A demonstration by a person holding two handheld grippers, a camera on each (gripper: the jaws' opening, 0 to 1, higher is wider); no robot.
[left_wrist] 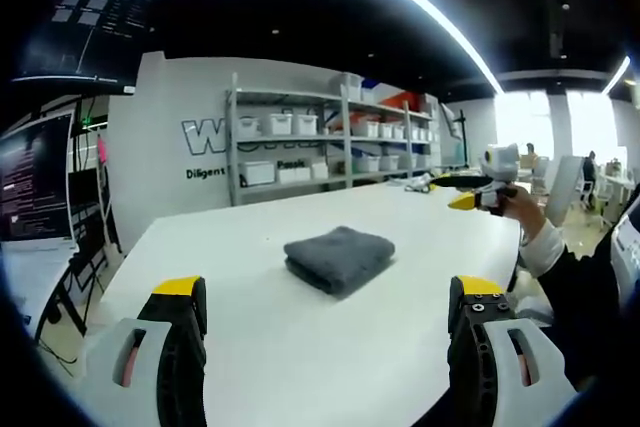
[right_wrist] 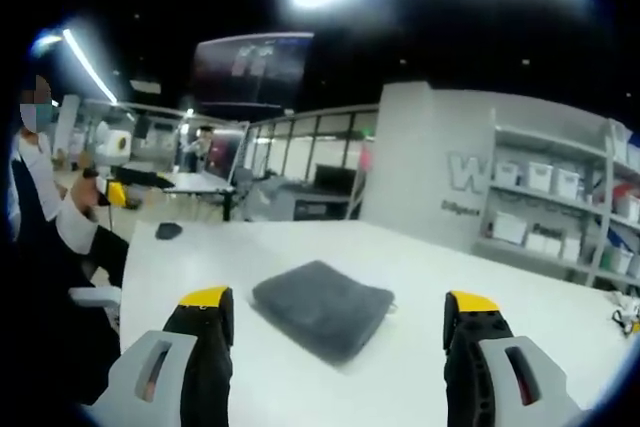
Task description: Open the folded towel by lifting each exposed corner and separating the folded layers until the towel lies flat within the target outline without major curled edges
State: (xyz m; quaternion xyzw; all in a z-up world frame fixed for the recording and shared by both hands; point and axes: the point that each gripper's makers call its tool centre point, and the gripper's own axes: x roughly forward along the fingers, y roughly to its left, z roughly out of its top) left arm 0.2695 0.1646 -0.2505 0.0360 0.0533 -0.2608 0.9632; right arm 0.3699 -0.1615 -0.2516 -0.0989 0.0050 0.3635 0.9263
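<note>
White surface [left_wrist: 300, 347] in a shelved workroom, folded grey towel [left_wrist: 339, 258] at its middle, left tool [left_wrist: 325, 319] and right tool [right_wrist: 338, 339] both spread, empty, short of it; unfolding unstarted, probably next: reaching an exposed corner.

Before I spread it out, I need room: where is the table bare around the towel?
White table is bare on every side of the folded grey towel. A small dark object sits near one far corner, in the right gripper view.
</note>
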